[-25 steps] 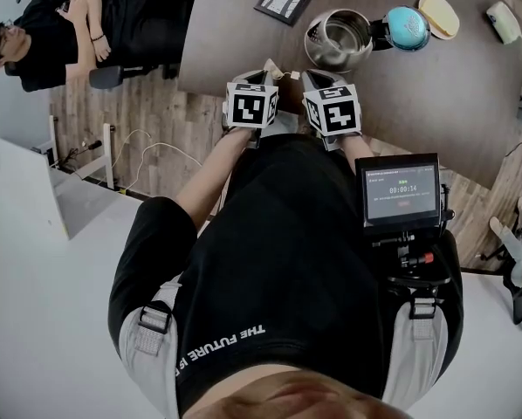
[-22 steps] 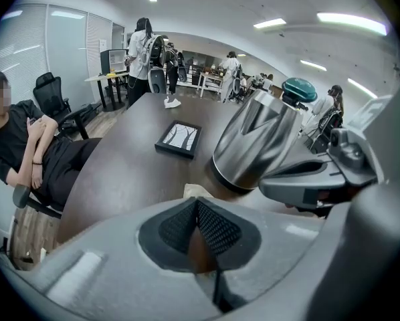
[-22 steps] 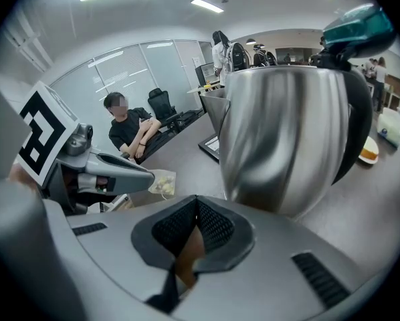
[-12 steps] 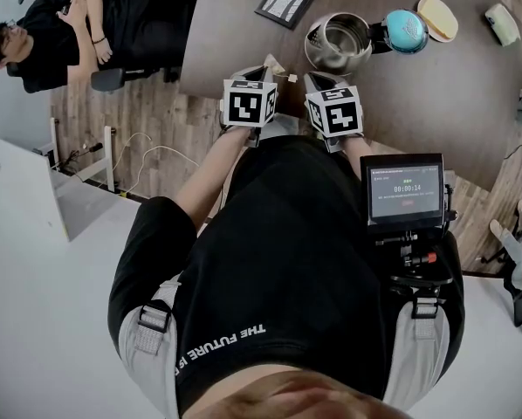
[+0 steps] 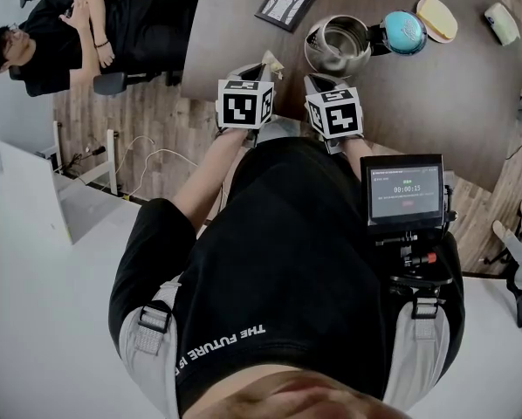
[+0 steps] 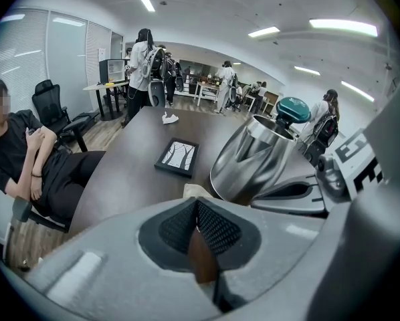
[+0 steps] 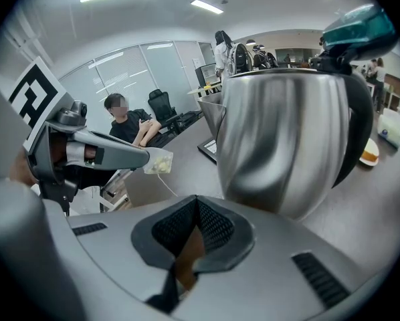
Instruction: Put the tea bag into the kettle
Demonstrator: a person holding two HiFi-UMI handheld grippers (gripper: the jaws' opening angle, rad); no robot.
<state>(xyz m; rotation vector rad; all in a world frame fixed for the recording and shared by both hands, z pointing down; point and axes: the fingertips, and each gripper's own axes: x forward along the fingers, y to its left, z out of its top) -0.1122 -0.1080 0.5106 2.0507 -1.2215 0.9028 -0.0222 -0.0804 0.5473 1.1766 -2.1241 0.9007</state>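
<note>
— Biggest thing first?

— Dark surface [image 5: 436,94], filling the top of the head view. Off its left end, a seated person [image 5: 51,33] in black.

— Next down?

— Steel kettle [image 5: 338,44], upright near the close edge, teal lid [image 5: 407,29] swung back, mouth open, spout turned toward the left tool [image 6: 196,203]. Beyond it and to the left, a small picture frame [image 5: 285,0] lying flat.

— State of the tools?

— Left one pinched tight on the tea bag [image 7: 158,160]. Closed as well, the right tool [image 7: 196,199], with nothing in it, nose just short of the kettle's wall.

— Whereabouts of the tea bag?

— At the very tip of the left tool, held clear of the surface, left of the kettle and near it, not over the mouth.

— Pointing which way?

— Straight out past the jaws, long axis in line with the tool, aimed away from the holder toward the far side of the surface. Below it, a thin string [image 7: 168,184] trailing down.

— Any change from a second ago?

— Left tool nudged a little to the left and forward, bag carried farther out over the surface with it. Grip just as tight. Kettle, lid, picture frame and right tool all where they were.
</note>
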